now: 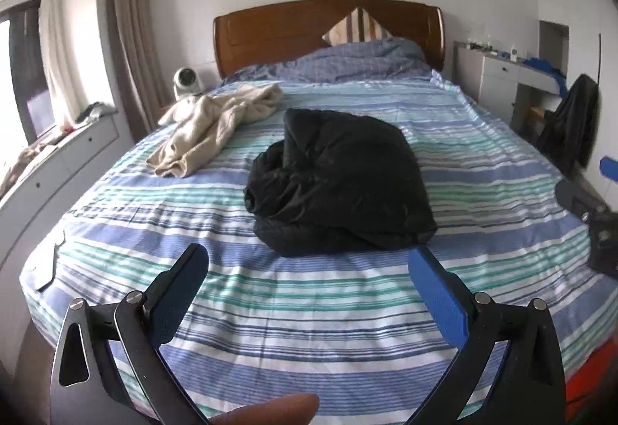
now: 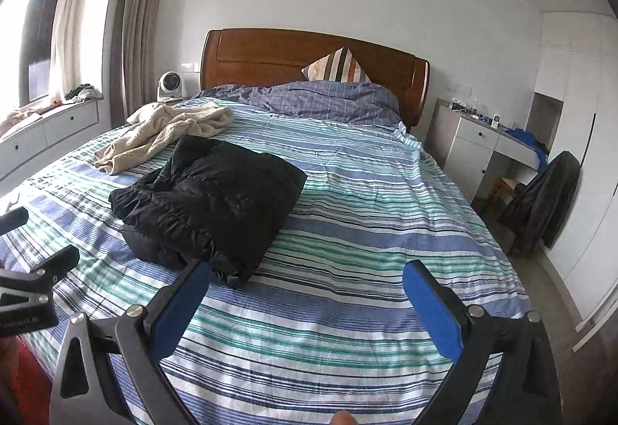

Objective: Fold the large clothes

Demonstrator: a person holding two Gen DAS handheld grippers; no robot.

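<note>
Left gripper [image 1: 309, 270]: spread wide over the near part of the bed, nothing between the blue pads, hovering just short of the black bundle.
Right gripper [image 2: 307, 280]: equally wide open, empty, off to the right of the bundle; left finger tip close by the bundle's near corner, contact not clear.
Black puffer jacket [image 1: 340, 182]: dead ahead of the left gripper, ahead and left of the right one; folded into a thick, roughly square packet lying flat on the bedspread.
Jacket axis: long side running away from the grippers toward the headboard, leaning slightly left at the far end; rolled, rumpled edge facing left, smoother flat face to the right.
Jacket corners: nearest corner pointing back between the two grippers, far end rising to a soft peak.
Cream fleece garment [image 1: 216, 124]: beyond the jacket and to its left, unfolded, sprawled in loose creases, stretched diagonally from near-left to far-right; overlap with the jacket in the right wrist view, apart in the left.
Striped bedspread [image 1: 309, 328]: blue, green and white bands running across, under both grippers.
Wooden headboard [image 2: 270, 58]: far end, striped cushion [image 2: 336, 66] propped against it.
Small white fan [image 1: 185, 81]: far left, beside the bed.
Dark coat on chair [image 2: 548, 193]: far right, well clear of the bed.
</note>
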